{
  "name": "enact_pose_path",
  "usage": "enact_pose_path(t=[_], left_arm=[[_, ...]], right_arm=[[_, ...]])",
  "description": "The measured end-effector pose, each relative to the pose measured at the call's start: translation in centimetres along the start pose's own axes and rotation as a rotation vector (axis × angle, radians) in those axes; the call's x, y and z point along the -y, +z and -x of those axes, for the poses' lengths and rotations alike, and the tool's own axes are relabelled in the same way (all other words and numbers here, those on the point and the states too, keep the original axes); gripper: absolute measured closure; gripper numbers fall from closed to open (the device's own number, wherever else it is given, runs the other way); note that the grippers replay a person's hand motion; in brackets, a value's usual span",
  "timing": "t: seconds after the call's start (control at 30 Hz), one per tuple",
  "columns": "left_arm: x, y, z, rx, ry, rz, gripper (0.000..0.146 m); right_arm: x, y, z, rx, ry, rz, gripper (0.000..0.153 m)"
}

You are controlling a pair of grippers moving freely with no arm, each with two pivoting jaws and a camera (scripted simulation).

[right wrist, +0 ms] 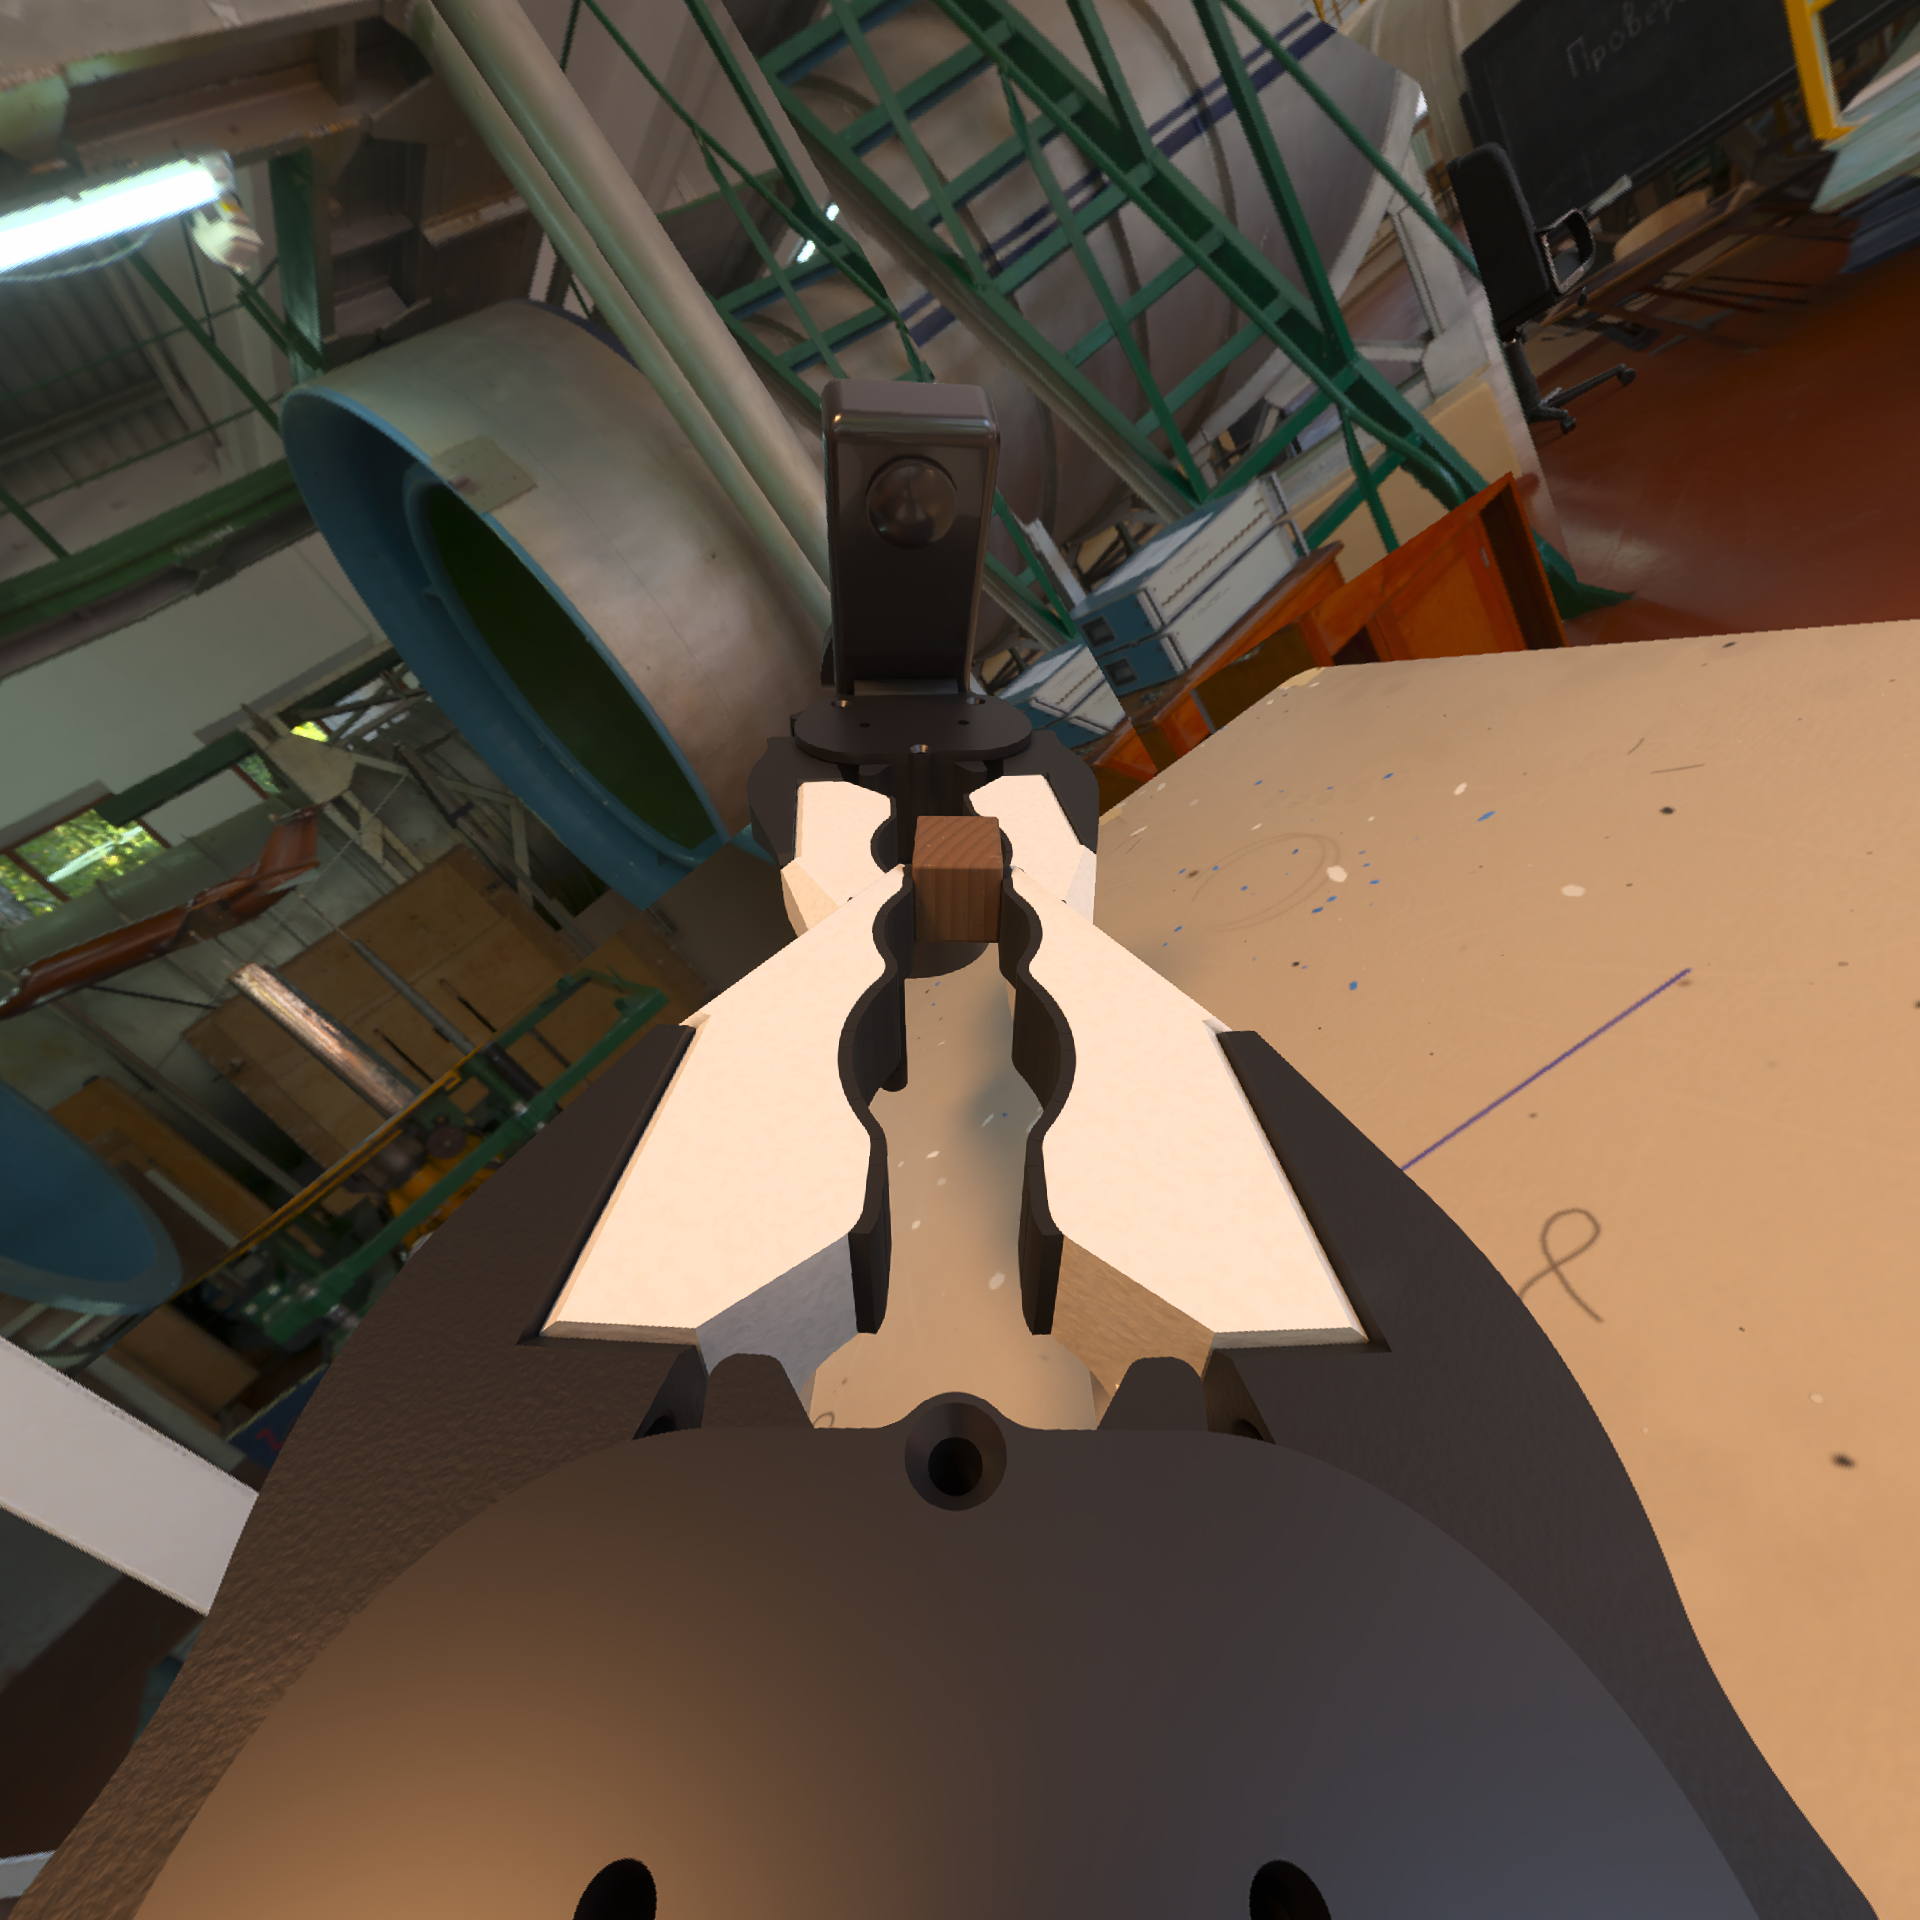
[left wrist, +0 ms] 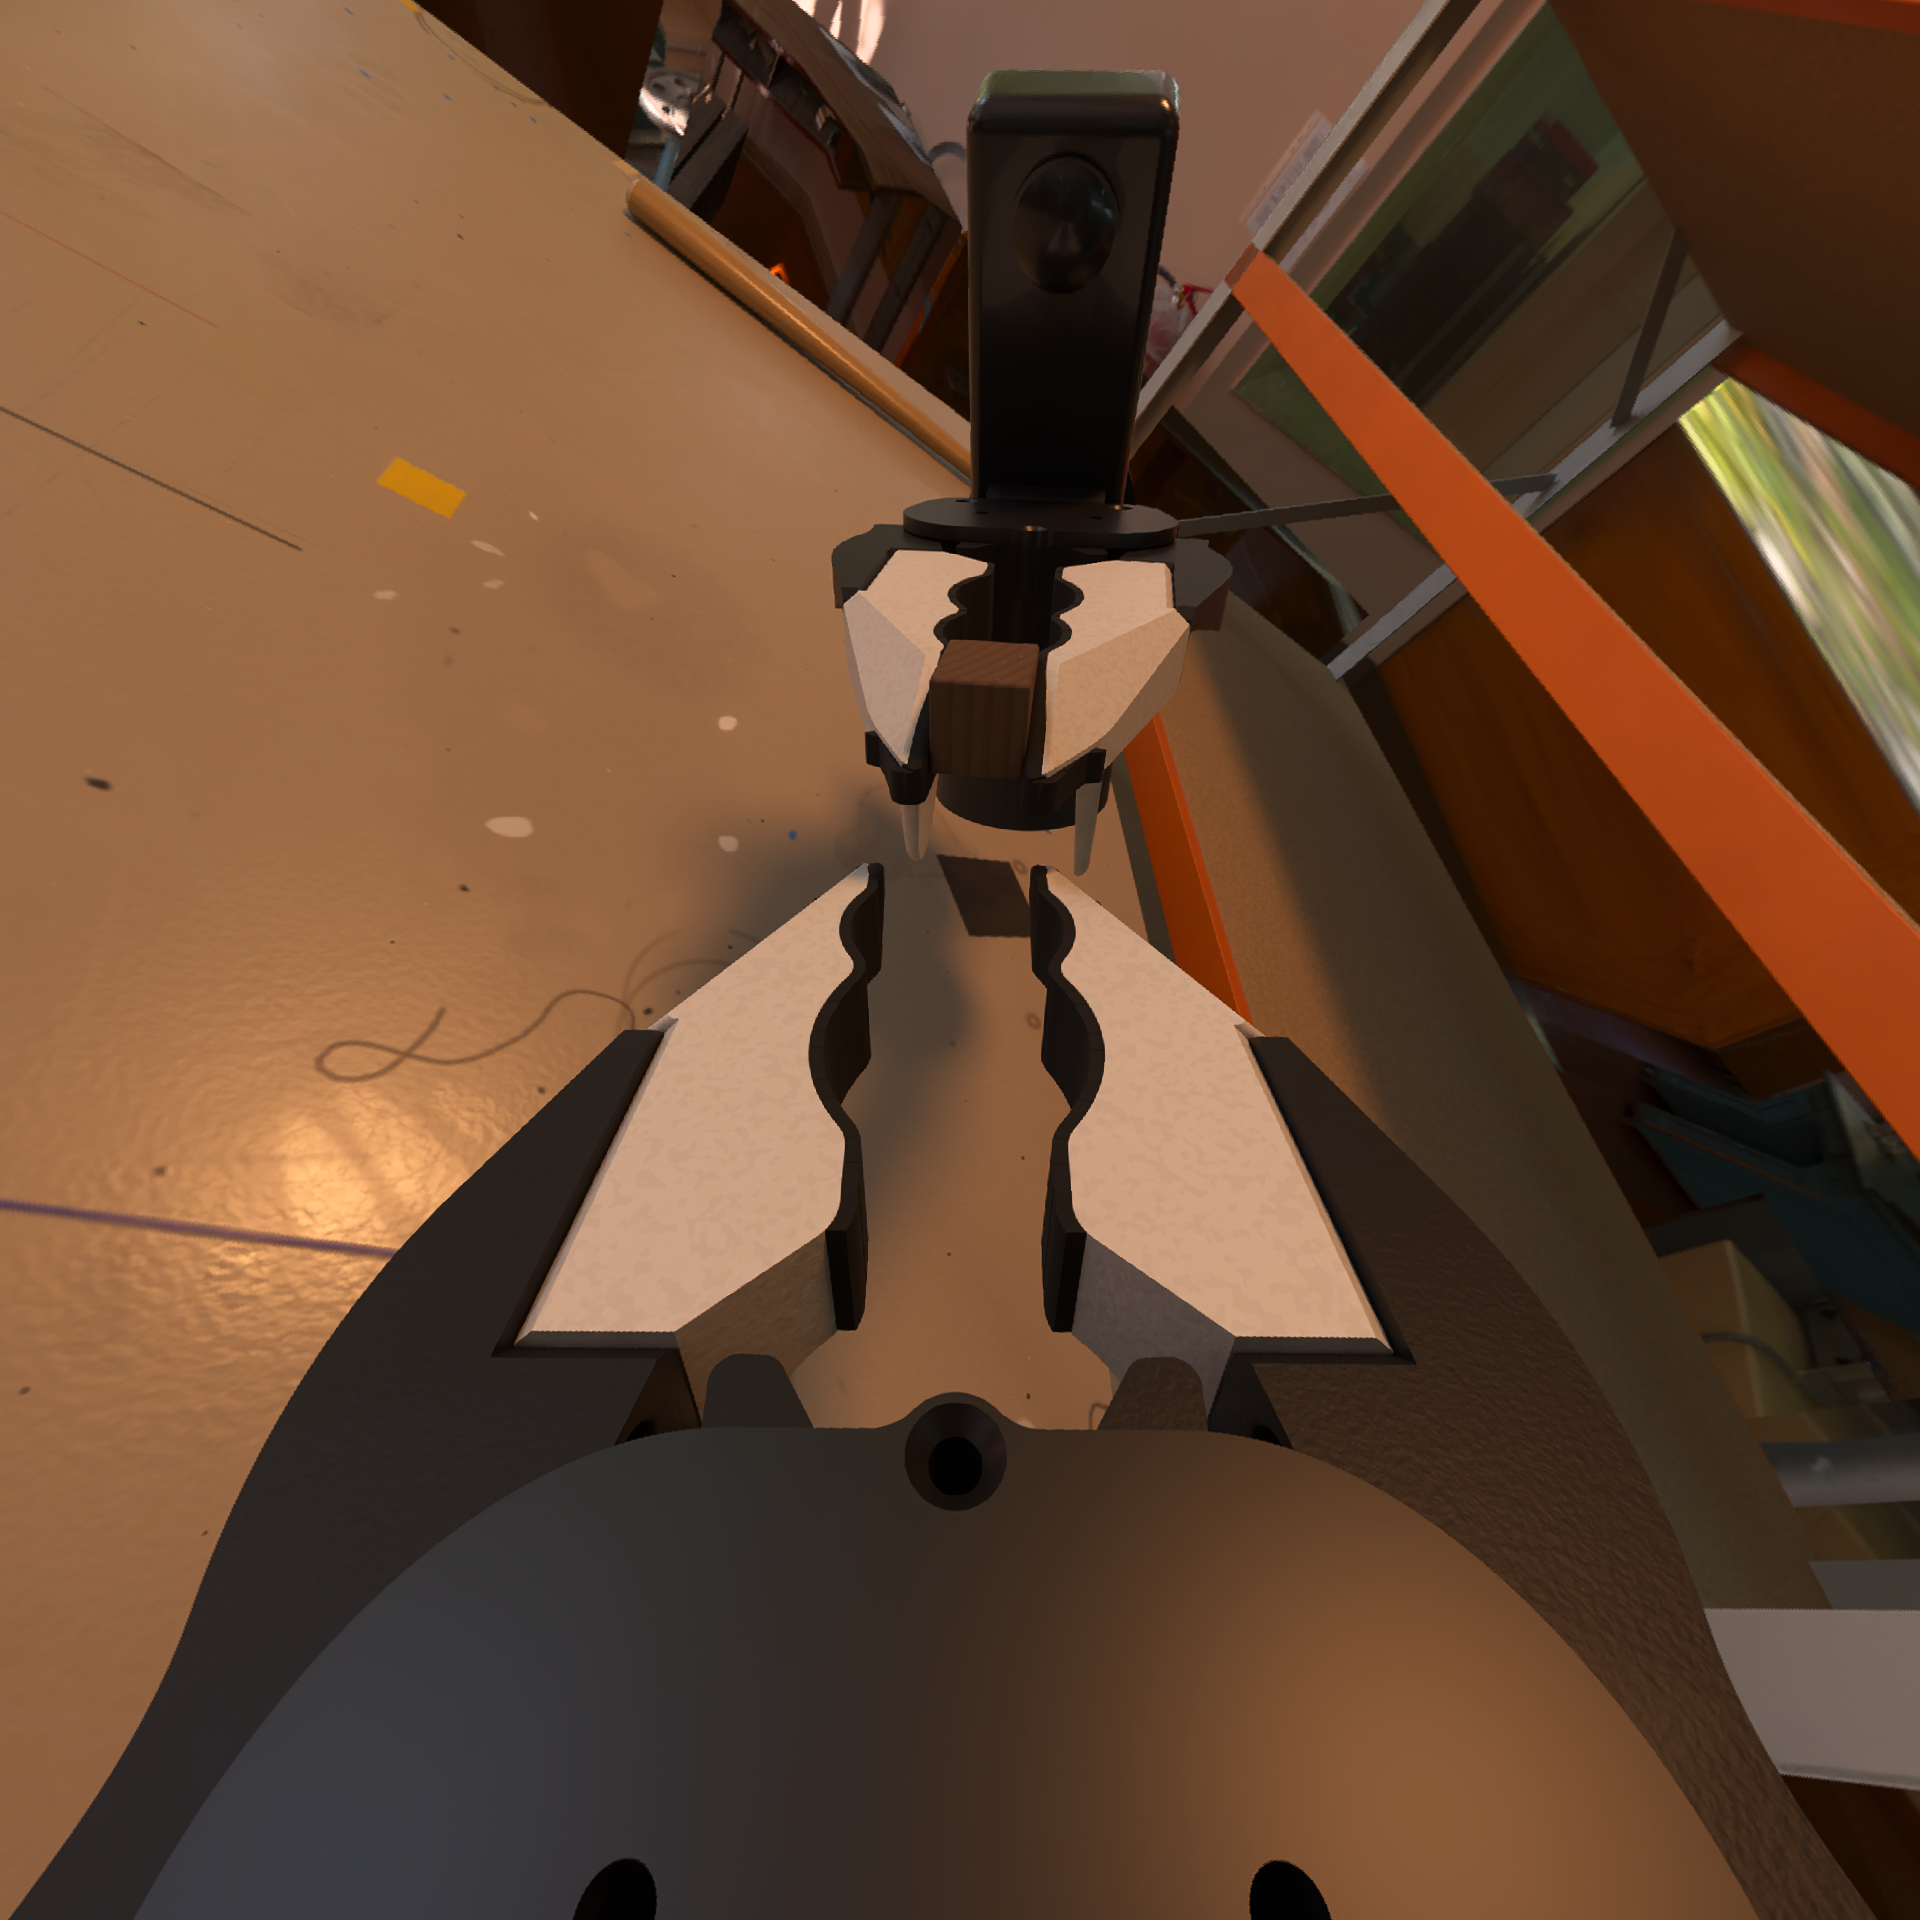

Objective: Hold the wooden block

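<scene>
Two grippers: right gripper [right wrist: 956,883] jaws clamp the wooden block [right wrist: 957,876]; left gripper [left wrist: 956,883] jaws gape, empty.

**Brown block, white and black grippers**

The wooden block [right wrist: 958,878] is brown with thin stripes. Each gripper, left [left wrist: 956,883] and right [right wrist: 956,899], has white jaws with black edges and a dark body. The worktop [left wrist: 312,727] is tan with white, black and blue spots.

The wooden block [right wrist: 957,879] shows only its near faces; its sides are covered by the right hand-held gripper [right wrist: 954,902] fingertips. The table [left wrist: 312,727] runs past the picture's left edge.
</scene>
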State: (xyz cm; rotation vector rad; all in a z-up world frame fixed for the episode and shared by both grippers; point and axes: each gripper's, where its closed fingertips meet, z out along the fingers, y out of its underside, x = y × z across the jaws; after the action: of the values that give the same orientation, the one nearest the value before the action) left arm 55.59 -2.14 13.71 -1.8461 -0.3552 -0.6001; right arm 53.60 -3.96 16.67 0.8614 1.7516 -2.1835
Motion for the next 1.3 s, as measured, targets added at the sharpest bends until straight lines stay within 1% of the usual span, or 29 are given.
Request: enact_pose_path(t=[0.13,0.3,0.5,0.63,0.9,1.0,1.1,1.17,1.3], left_arm=[[0.3,-0.2,-0.2,-0.012,-0.015,0.001,0.118],[0.2,-0.4,-0.2,0.01,-0.018,0.036,0.118],[-0.2,-0.7,-0.2,0.041,0.004,0.073,0.119],[-0.1,-1.0,-0.2,0.059,0.01,0.082,0.119],[0.1,-1.5,-0.3,0.068,0.005,0.091,0.119],[0.1,-1.7,-0.2,0.071,-0.007,0.092,0.119],[0.0,-1.8,0.1,0.074,-0.026,0.1,0.119],[-0.2,-1.8,0.4,0.086,-0.031,0.115,0.119],[-0.4,-2.3,0.6,0.109,-0.03,0.124,0.119]], right_arm=[[0.5,0.2,0.2,0.026,0.011,-0.032,0.138],[0.5,0.4,0.2,0.05,0.006,-0.049,0.138],[0.1,0.5,0.4,0.102,0.04,-0.05,0.138],[0.2,0.8,0.6,0.099,0.035,-0.052,0.138],[0.5,1.3,0.9,0.139,0.094,-0.083,0.138],[0.5,1.5,0.7,0.128,0.098,-0.082,0.138],[0.5,1.7,0.4,0.14,0.133,-0.089,0.138],[0.3,1.9,0.2,0.152,0.161,-0.081,0.138],[0.2,2.5,0.2,0.165,0.154,-0.059,0.138]])
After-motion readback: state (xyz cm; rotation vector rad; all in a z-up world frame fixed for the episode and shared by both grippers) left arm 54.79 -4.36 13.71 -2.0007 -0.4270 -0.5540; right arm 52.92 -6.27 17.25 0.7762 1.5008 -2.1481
